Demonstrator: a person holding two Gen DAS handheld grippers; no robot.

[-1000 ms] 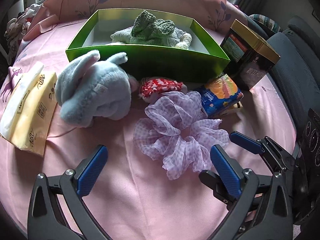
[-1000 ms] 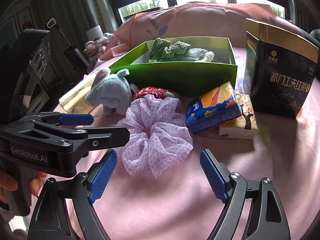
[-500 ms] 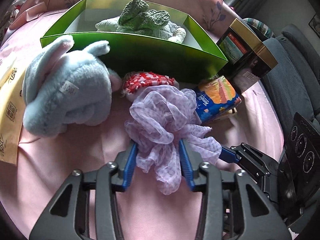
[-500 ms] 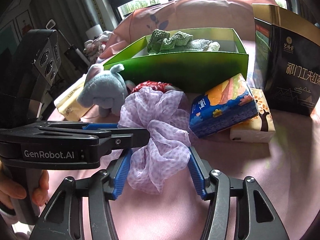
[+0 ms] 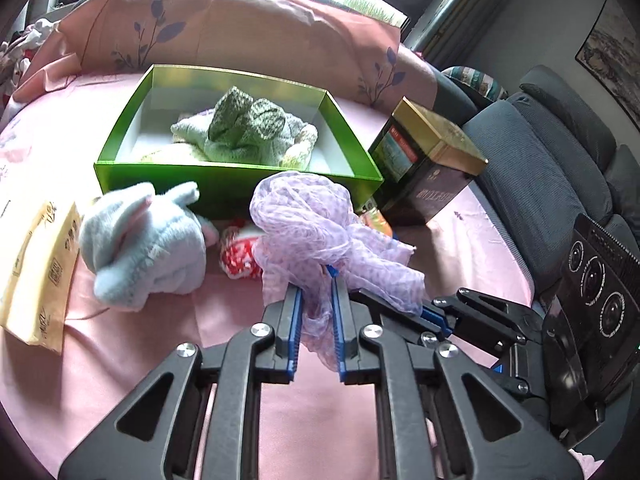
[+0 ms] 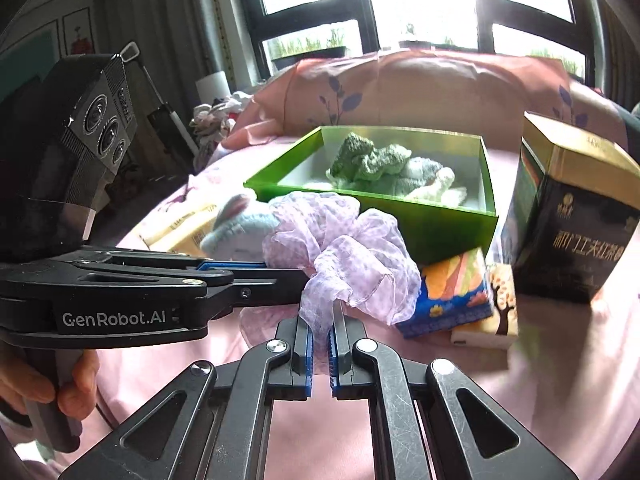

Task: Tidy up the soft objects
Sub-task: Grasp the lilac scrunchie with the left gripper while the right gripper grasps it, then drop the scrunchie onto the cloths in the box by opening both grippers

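Observation:
A lilac gauze scrunchie (image 5: 316, 216) is pinched by both grippers and lifted off the pink cloth. My left gripper (image 5: 316, 300) is shut on its near side. My right gripper (image 6: 320, 320) is shut on the same scrunchie (image 6: 348, 240), crossing beside the left one. A green open box (image 5: 224, 178) behind holds knitted green and white soft things (image 5: 248, 132). A grey-blue plush elephant (image 5: 140, 240) lies left of the scrunchie. A red-and-white patterned soft item (image 5: 238, 256) lies partly hidden behind the scrunchie.
A black-and-gold tea tin (image 5: 428, 160) stands right of the box. A yellow tissue pack (image 5: 36, 272) lies at the left edge. A colourful tissue pack (image 6: 452, 292) and a small tree-printed pack (image 6: 500, 312) lie before the tin. A grey sofa (image 5: 552, 152) is at the right.
Both grippers went from open to shut on the scrunchie and lifted it off the cloth, towards the green box. The scrunchie is now bunched up.

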